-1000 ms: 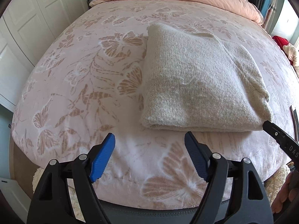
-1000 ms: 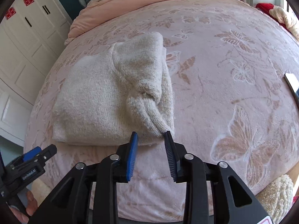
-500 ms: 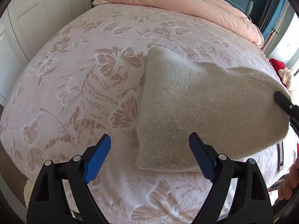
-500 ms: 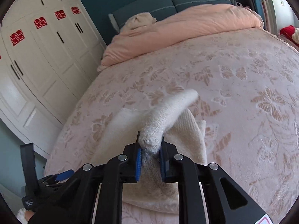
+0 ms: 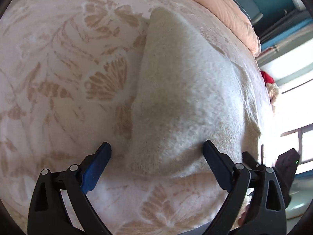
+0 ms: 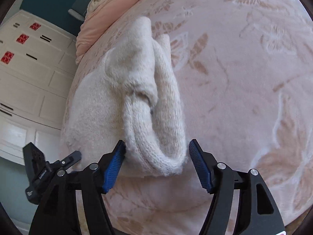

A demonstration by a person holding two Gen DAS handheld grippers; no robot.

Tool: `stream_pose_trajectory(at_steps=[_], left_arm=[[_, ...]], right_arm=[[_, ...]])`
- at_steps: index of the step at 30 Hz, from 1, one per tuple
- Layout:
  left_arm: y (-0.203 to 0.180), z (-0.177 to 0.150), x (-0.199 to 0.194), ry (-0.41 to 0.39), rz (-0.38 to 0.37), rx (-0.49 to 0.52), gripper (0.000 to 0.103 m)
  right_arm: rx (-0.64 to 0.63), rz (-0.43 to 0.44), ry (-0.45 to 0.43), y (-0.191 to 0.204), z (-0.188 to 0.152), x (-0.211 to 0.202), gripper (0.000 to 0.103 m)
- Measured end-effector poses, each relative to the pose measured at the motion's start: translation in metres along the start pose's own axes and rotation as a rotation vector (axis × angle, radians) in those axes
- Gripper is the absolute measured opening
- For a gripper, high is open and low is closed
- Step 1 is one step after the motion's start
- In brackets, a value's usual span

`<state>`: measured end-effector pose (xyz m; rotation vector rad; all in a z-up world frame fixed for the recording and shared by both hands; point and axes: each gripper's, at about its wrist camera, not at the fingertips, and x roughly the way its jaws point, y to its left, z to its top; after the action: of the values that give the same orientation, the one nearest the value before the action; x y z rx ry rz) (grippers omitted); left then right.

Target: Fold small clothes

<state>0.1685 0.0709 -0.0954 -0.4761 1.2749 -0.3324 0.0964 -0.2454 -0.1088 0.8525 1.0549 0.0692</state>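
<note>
Both grippers, left and right, have just been opening and now straddle the sweater's near edge unclamped (apparently positioning for the next fold).

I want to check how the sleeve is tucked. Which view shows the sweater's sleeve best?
The right wrist view. There the sleeve lies close and unblocked on top of the folded sweater, its looped end between the open right gripper's fingers. The left wrist view shows mainly the sweater's smooth folded side; no sleeve can be made out there.
</note>
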Motion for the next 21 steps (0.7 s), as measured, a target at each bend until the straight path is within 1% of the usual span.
stream_pose_trajectory(at_steps=[1, 2, 3, 4, 5, 6, 7, 8, 9, 10, 11, 12, 13, 14, 15, 17, 19, 21], left_arm=[[0.003, 0.001, 0.001, -0.016, -0.016, -0.020, 0.092], [0.002, 0.003, 0.001, -0.025, -0.025, -0.026, 0.077], [-0.001, 0.007, 0.001, 0.001, -0.082, -0.023, 0.053], [-0.006, 0.011, -0.001, 0.027, -0.099, -0.038, 0.033], [-0.013, 0.013, -0.012, -0.002, -0.096, -0.034, 0.027], [-0.024, 0.014, -0.024, -0.026, -0.105, 0.005, 0.025], [-0.035, 0.013, -0.036, -0.053, -0.096, 0.049, 0.024], [-0.042, 0.009, -0.045, -0.071, -0.085, 0.078, 0.024], [-0.045, 0.005, -0.048, -0.073, -0.083, 0.092, 0.024], [-0.046, 0.001, -0.043, -0.058, -0.060, 0.101, 0.024], [-0.045, -0.003, -0.031, -0.035, -0.017, 0.121, 0.025], [-0.043, -0.009, -0.013, -0.009, 0.044, 0.146, 0.025], [-0.038, -0.014, 0.006, 0.024, 0.109, 0.168, 0.029], [-0.034, -0.020, 0.016, 0.022, 0.127, 0.175, 0.034], [-0.037, -0.024, 0.011, -0.019, 0.133, 0.181, 0.035], [-0.047, -0.024, -0.001, -0.035, 0.170, 0.217, 0.040], [-0.050, -0.023, -0.010, -0.041, 0.171, 0.229, 0.040], [-0.050, -0.022, -0.015, -0.050, 0.195, 0.236, 0.047]], right_arm=[[-0.001, 0.014, -0.001, 0.004, 0.004, 0.005, 0.057], [-0.008, -0.007, 0.023, 0.010, 0.011, 0.010, 0.036], [-0.034, -0.020, 0.020, 0.021, 0.019, 0.008, 0.033], [-0.100, -0.014, -0.010, 0.039, 0.026, -0.002, 0.028], [-0.177, -0.003, -0.045, 0.058, 0.031, -0.016, 0.026], [-0.250, -0.014, -0.079, 0.075, 0.035, -0.030, 0.026], [-0.312, -0.028, -0.106, 0.087, 0.037, -0.043, 0.026], [-0.341, -0.038, -0.115, 0.090, 0.038, -0.050, 0.026], [-0.337, -0.051, -0.101, 0.084, 0.037, -0.050, 0.026], [-0.319, -0.080, -0.062, 0.070, 0.033, -0.040, 0.027], [-0.306, -0.137, 0.001, 0.052, 0.028, -0.020, 0.030], [-0.298, -0.228, 0.082, 0.032, 0.018, 0.003, 0.031], [-0.288, -0.232, 0.073, 0.018, 0.009, 0.007, 0.037], [-0.276, -0.211, 0.017, 0.019, 0.003, -0.003, 0.039], [-0.261, -0.216, 0.006, 0.023, 0.001, -0.012, 0.043], [-0.243, -0.223, -0.047, 0.031, -0.003, -0.033, 0.045], [-0.251, -0.210, -0.076, 0.034, -0.005, -0.044, 0.046], [-0.230, -0.267, -0.106, 0.030, 0.000, -0.048, 0.047]])
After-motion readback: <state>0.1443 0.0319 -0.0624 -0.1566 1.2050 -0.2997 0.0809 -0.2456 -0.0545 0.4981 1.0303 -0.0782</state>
